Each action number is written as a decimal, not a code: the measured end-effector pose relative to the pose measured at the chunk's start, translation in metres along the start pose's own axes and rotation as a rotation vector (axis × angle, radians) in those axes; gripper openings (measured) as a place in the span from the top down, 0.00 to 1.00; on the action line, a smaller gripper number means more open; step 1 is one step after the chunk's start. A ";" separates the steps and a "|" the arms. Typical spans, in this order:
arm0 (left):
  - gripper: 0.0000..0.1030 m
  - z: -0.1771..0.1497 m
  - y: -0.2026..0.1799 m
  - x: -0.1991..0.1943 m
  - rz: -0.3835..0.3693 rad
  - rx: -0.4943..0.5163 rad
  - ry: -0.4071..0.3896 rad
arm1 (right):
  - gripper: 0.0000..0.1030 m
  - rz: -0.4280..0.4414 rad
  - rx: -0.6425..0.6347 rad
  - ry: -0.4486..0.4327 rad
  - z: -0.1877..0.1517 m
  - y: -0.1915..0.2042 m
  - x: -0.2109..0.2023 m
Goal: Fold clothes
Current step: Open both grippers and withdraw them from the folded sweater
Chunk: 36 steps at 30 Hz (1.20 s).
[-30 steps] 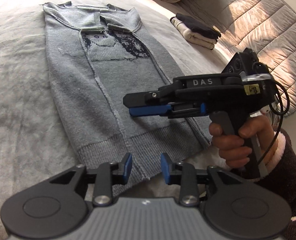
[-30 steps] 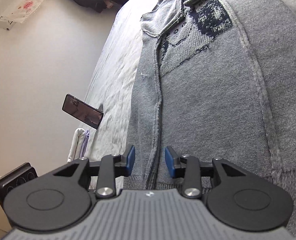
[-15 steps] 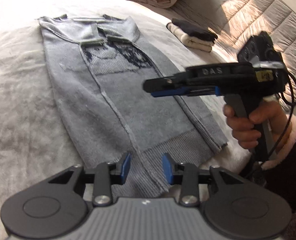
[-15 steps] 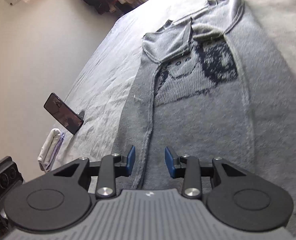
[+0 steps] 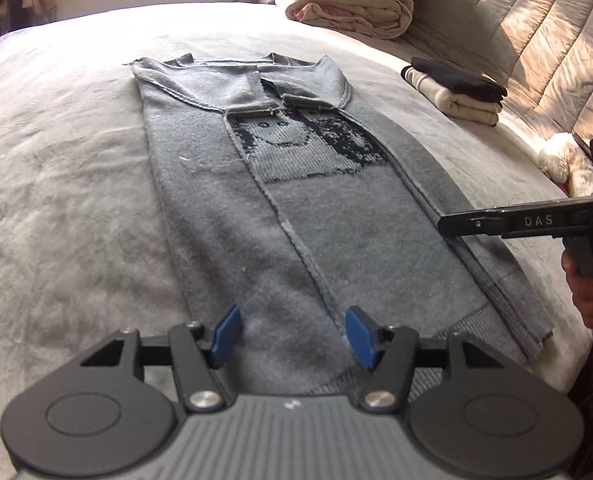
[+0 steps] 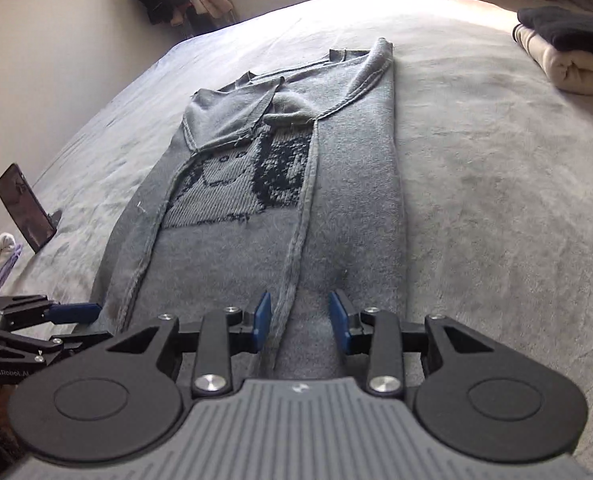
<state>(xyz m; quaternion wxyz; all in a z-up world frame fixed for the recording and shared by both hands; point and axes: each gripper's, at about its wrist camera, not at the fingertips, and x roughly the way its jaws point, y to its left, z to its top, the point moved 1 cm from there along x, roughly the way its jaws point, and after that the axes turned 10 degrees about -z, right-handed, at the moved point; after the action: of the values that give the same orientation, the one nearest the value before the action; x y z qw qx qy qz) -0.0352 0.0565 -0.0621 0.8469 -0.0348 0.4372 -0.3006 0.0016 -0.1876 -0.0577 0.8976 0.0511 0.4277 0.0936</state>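
Grey sweater laid flat along the middle of the bed, both sides folded inward, neck toward 12 o'clock, hem toward 6. Left gripper low over the hem end, jaws just widened, standing open with only cloth beneath and nothing pinched. Right gripper above the hem end at the right fold line, blue pads parted, gripping nothing. Folded stack of clothes at 2 o'clock. Rolled quilt at 1 o'clock. Dark phone propped upright at 9 o'clock in the right wrist view.
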 end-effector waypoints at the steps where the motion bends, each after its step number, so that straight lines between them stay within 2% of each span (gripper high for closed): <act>1: 0.42 -0.003 -0.004 -0.003 -0.010 0.001 0.013 | 0.63 -0.002 -0.024 0.012 -0.003 0.006 -0.005; 8: 0.42 -0.038 -0.040 -0.023 -0.073 0.025 0.047 | 0.63 0.033 -0.062 0.078 -0.034 0.022 -0.031; 13: 0.42 -0.060 -0.060 -0.036 -0.095 0.067 0.082 | 0.63 0.062 -0.023 0.114 -0.057 0.018 -0.051; 16: 0.42 -0.071 -0.069 -0.042 -0.133 0.085 0.140 | 0.63 0.086 0.018 0.142 -0.067 0.012 -0.061; 20: 0.41 -0.079 -0.076 -0.053 -0.122 0.101 0.136 | 0.63 0.110 0.038 0.157 -0.073 0.008 -0.079; 23: 0.41 -0.078 -0.069 -0.066 -0.112 0.060 0.081 | 0.63 0.100 0.023 0.125 -0.075 0.005 -0.093; 28: 0.41 -0.075 -0.042 -0.081 -0.110 -0.075 0.004 | 0.63 0.089 0.055 0.103 -0.076 -0.012 -0.103; 32: 0.41 -0.072 -0.022 -0.083 -0.104 -0.169 -0.012 | 0.63 0.097 0.109 0.130 -0.076 -0.027 -0.099; 36: 0.42 -0.071 -0.002 -0.078 -0.117 -0.260 -0.004 | 0.63 0.156 0.183 0.190 -0.072 -0.042 -0.088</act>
<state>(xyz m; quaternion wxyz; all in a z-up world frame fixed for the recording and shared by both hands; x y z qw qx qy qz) -0.1239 0.1113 -0.0489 0.8173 -0.1700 0.4679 -0.2902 -0.1033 -0.2470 -0.0430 0.8347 0.1566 0.5122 0.1279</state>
